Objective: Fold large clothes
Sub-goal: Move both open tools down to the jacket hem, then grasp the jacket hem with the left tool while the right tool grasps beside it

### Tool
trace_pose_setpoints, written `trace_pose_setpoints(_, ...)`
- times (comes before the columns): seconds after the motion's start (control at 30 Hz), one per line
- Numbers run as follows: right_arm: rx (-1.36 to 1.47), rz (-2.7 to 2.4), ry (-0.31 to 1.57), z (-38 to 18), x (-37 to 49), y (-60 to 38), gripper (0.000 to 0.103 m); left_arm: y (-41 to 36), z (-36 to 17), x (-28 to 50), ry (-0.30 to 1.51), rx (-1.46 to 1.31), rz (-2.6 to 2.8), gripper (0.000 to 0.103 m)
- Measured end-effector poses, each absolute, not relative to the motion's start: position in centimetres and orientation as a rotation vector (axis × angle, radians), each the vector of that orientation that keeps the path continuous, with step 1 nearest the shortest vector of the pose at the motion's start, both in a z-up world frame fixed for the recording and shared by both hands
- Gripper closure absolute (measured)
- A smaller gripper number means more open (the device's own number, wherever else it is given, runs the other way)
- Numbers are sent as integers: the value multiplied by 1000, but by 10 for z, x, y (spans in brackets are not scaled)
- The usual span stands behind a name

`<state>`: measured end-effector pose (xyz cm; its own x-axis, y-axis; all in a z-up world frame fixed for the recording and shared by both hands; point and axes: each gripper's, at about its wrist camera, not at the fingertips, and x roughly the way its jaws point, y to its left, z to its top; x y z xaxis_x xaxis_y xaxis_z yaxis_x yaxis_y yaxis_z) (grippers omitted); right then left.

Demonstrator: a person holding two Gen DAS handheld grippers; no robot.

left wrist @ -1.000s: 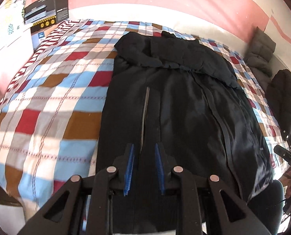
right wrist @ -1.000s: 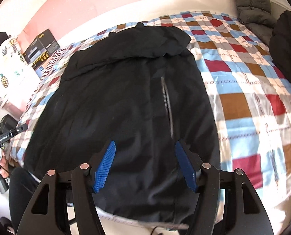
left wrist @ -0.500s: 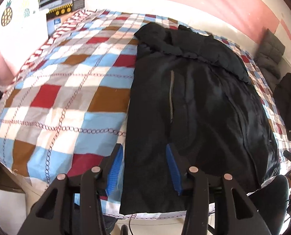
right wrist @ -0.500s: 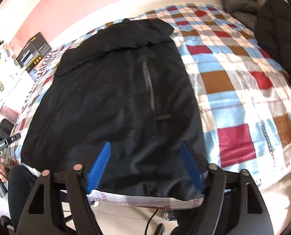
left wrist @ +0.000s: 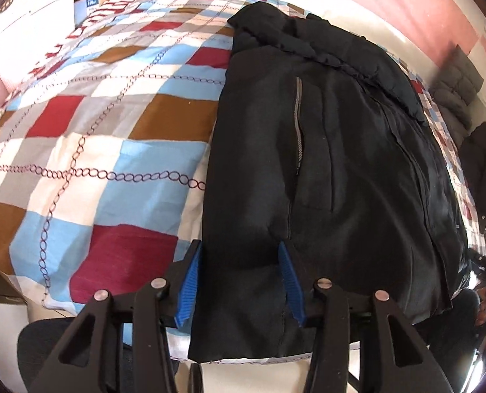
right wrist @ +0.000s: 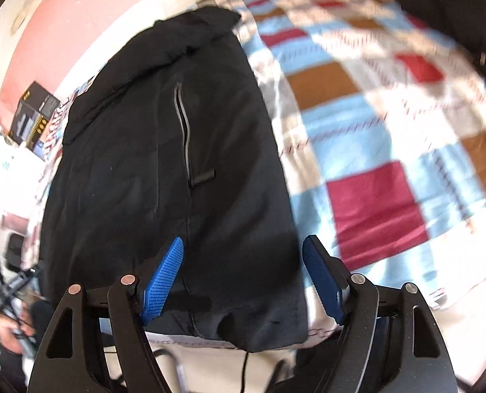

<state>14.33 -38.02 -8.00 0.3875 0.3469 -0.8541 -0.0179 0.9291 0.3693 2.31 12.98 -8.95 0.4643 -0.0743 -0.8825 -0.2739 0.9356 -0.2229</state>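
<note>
A large black jacket [left wrist: 324, 163] lies spread flat on a checked bedspread [left wrist: 95, 131], collar at the far end, hem at the near bed edge. It also shows in the right wrist view [right wrist: 177, 163]. My left gripper [left wrist: 239, 262] is open, its blue pads straddling the jacket's near left hem corner. My right gripper [right wrist: 243, 262] is open wide over the jacket's near right hem corner. Neither holds fabric.
A dark cardboard box [right wrist: 33, 114] stands at the far left of the bed. A grey padded garment [left wrist: 455, 88] and another black jacket [left wrist: 485, 170] lie at the bed's right side. The bed's near edge runs just below the hem.
Both grippers have pulled back toward the near bed edge and down to the hem corners. The left gripper has opened wider. The right view is blurred from motion.
</note>
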Motion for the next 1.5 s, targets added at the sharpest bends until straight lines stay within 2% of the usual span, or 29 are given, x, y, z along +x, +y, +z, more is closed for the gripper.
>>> trace_pose_setpoints(0.2, 355, 314, 1171, -80, 140, -375, 26, 139, -99, 17, 1110, -447, 98, 53)
trace_pose_setpoints(0.4, 453, 358, 1206, -85, 143, -386, 28, 139, -107, 13, 1113, -462, 72, 52)
trace_pose_setpoints(0.5, 417, 299, 1222, -90, 148, -393, 28, 140, -108, 14, 1114, -472, 63, 51)
trace_pose_setpoints(0.6, 524, 280, 1247, -100, 153, -405, 28, 140, -111, 15, 1120, -470, 55, 51)
trace_pose_setpoints(0.67, 484, 308, 1266, -99, 153, -398, 28, 139, -110, 16, 1127, -467, 57, 51)
trace_pose_setpoints(0.77, 419, 350, 1303, -98, 149, -385, 33, 138, -110, 18, 1143, -451, 57, 51)
trace_pose_setpoints(0.83, 435, 353, 1313, -99, 147, -386, 52, 138, -109, 19, 1155, -446, 54, 55)
trace_pose_setpoints(0.87, 483, 364, 1317, -100, 146, -388, 59, 137, -108, 20, 1158, -450, 50, 62)
trace_pose_setpoints(0.9, 514, 379, 1317, -101, 148, -388, 70, 137, -106, 20, 1158, -451, 44, 66)
trace_pose_setpoints(0.93, 523, 389, 1309, -98, 146, -387, 73, 135, -103, 20, 1159, -440, 42, 74)
trace_pose_setpoints(1.0, 497, 390, 1295, -90, 144, -382, 75, 134, -95, 19, 1152, -433, 35, 84)
trace_pose_setpoints(1.07, 518, 394, 1271, -81, 142, -382, 76, 138, -84, 15, 1128, -465, 22, 86)
trace_pose_setpoints(1.3, 568, 451, 1169, -44, 138, -397, 77, 162, -40, 4, 996, -609, -16, 88)
trace_pose_setpoints(1.5, 597, 485, 1093, -16, 147, -403, 77, 166, -3, 8, 890, -629, -37, 88)
